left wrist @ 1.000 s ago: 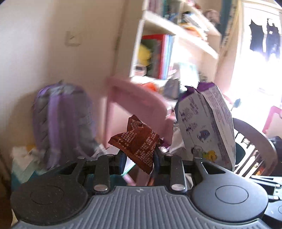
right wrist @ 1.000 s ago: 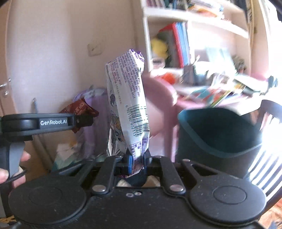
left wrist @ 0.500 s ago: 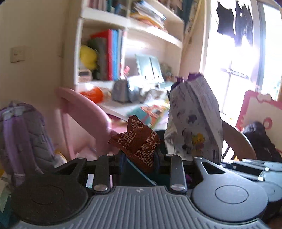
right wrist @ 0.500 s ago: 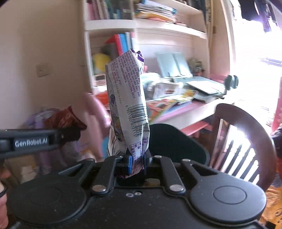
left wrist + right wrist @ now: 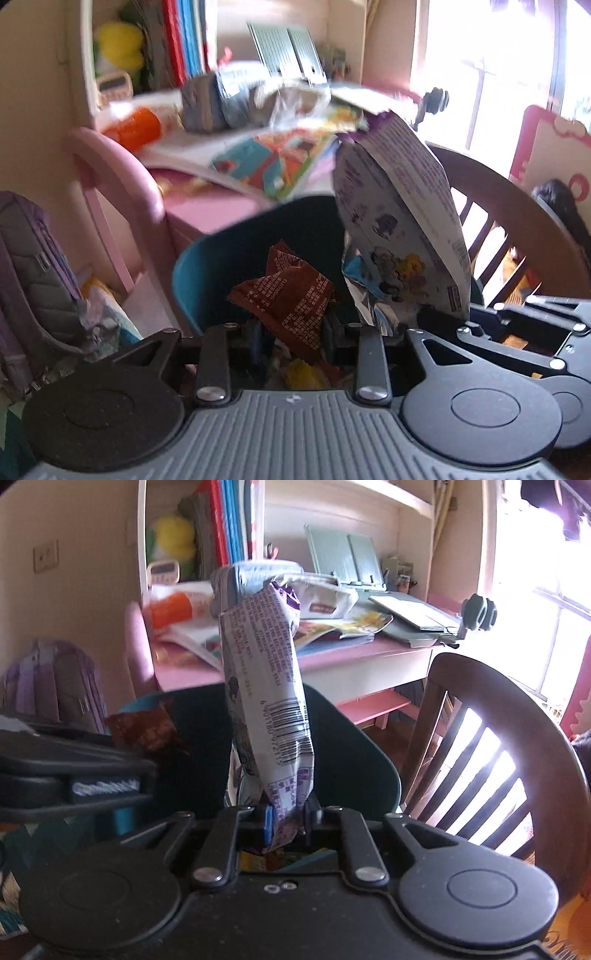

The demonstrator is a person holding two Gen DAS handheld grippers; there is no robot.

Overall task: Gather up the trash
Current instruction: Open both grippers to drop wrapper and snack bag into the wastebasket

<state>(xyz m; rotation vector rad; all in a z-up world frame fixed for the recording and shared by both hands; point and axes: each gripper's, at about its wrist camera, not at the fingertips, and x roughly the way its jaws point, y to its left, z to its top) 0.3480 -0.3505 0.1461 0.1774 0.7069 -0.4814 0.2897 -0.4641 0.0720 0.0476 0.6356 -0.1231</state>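
Biggest thing in both views is the pink desk [image 5: 369,653], running across the upper middle and buried under open picture books and papers, with a white bookshelf [image 5: 258,535] above it. A dark wooden chair [image 5: 498,720] fills the right side of the right wrist view, and a purple backpack [image 5: 33,266] slumps at the left edge of the left wrist view.

Next down is the teal trash bin [image 5: 207,266], sitting dead centre just below the desk edge in the left view, mouth open toward the camera. There's some yellow and mixed rubbish visible down inside it, right behind the fingers.

The purple-and-white snack bag [image 5: 266,701] stands up tall out of the right gripper [image 5: 290,819], centre frame, with its barcode side showing. The bag's crumpled bottom end sits between the fingers. Those jaws have just been opening a bit, and there looks to be a sliver of gap on the right side, so I honestly can't say whether the pads are really pinching it. In the left view that same bag leans in from the right, over the bin's right rim.

Smallest is the brown wrapper [image 5: 291,295], crinkled, poking up from the left gripper [image 5: 291,339] lower centre. The jaws are only partly closed but clamped on its lower corner, holding it right over the bin opening.
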